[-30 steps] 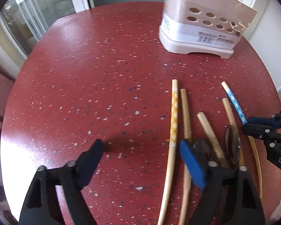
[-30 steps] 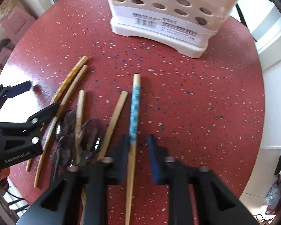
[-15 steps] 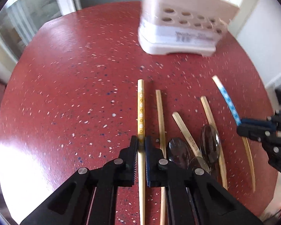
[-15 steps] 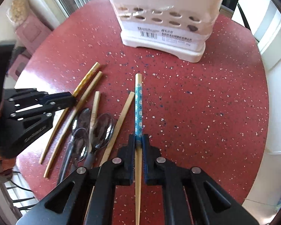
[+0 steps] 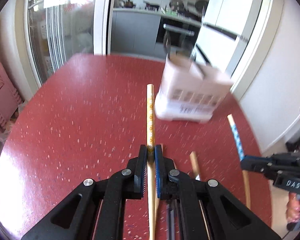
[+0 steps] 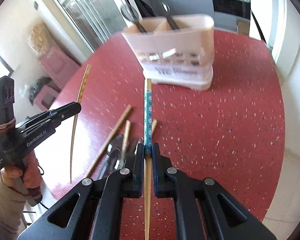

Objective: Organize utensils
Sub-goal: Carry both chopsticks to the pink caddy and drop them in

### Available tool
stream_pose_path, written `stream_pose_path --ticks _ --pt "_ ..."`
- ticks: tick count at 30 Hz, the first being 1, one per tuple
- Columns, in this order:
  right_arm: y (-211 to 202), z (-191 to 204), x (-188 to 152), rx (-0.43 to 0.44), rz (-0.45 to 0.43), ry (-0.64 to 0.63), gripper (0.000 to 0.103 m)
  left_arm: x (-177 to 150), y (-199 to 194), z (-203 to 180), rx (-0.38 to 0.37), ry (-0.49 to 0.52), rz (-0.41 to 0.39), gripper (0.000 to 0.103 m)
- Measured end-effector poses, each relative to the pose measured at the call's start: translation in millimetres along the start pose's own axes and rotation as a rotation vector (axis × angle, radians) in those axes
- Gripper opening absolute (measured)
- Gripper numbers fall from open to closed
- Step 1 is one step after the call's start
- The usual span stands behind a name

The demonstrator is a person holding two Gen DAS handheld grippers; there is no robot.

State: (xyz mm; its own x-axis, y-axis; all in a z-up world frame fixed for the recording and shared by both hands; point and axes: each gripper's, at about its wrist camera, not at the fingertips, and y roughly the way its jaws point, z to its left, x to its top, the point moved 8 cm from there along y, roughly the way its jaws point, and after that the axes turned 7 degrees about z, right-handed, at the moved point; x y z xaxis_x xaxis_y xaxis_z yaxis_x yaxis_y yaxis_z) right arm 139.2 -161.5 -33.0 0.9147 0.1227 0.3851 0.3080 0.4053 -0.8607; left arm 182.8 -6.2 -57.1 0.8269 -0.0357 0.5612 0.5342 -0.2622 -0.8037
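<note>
- The left gripper point(image 5: 150, 151) is clamped on the orange-patterned chopstick point(image 5: 150, 118), its two pads pressed against the stick's sides partway along; the blunt patterned end points away toward the far side, and the thin plain end runs back under the gripper body.
- Seen from the right wrist camera, that same chopstick point(image 6: 80, 96) is clear of the red speckled table point(image 6: 220, 124), slanting over its left edge, with a person's hand point(image 6: 16, 177) wrapped round the left gripper's handle at the near left.
- On the table between the two grippers lie three plain bamboo chopsticks point(image 6: 112, 134), fanned out with their blunt ends pointing far, and beside and partly under them the metal spoons point(image 6: 115, 156), whose bowls are near the right gripper's left finger. How many spoons there are I cannot tell.
- The right gripper point(image 6: 148, 150) is closed tight on the blue-patterned chopstick point(image 6: 148, 112), gripping it where the flowered blue band ends. The stick points straight ahead toward the holder.
- In the left wrist view this blue-patterned chopstick point(image 5: 237, 138) is at the right, held up off the table in the right gripper's blue-padded fingertips point(image 5: 248, 161).
- The pale pink utensil holder point(image 6: 176, 52) stands upright on the far part of the table, right of centre, well apart from the loose utensils. It is blurred; it has a row of holes low on its front, a barcode label on the base, and a divider inside.
- Two dark-handled utensils point(image 6: 136, 22) stand in the holder, leaning left; one is in its left compartment, the other at the divider.
</note>
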Motion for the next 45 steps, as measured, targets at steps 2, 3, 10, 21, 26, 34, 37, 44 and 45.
stream_pose_path --ticks 2,3,10,21,26,34,37,44,45 --pt "-14 4 8 0.015 -0.038 -0.007 0.008 15 -16 -1 -0.023 -0.016 -0.042 0.037" --pt "-22 5 13 0.02 -0.058 -0.008 0.008 20 -20 -3 -0.03 -0.019 -0.056 0.037" --pt "-68 7 74 0.018 -0.236 -0.002 0.008 90 -55 -16 -0.074 -0.046 -0.204 0.037" --pt "-96 -13 189 -0.015 -0.445 -0.005 0.008 209 -48 -41 -0.094 -0.061 -0.357 0.037" --pt "-84 -20 229 -0.025 -0.494 -0.013 0.008 242 -29 -42 -0.098 -0.079 -0.419 0.037" --pt "-58 -24 262 -0.099 -0.594 -0.083 0.008 257 17 -39 -0.072 -0.106 -0.461 0.037" --pt "-40 -25 261 -0.139 -0.61 -0.124 0.008 249 32 -38 -0.048 -0.097 -0.472 0.037" --pt "1 -22 231 -0.215 -0.586 -0.227 0.008 215 56 -37 -0.003 -0.077 -0.459 0.037" --pt "5 -21 226 -0.219 -0.582 -0.236 0.008 211 58 -36 0.003 -0.073 -0.456 0.037"
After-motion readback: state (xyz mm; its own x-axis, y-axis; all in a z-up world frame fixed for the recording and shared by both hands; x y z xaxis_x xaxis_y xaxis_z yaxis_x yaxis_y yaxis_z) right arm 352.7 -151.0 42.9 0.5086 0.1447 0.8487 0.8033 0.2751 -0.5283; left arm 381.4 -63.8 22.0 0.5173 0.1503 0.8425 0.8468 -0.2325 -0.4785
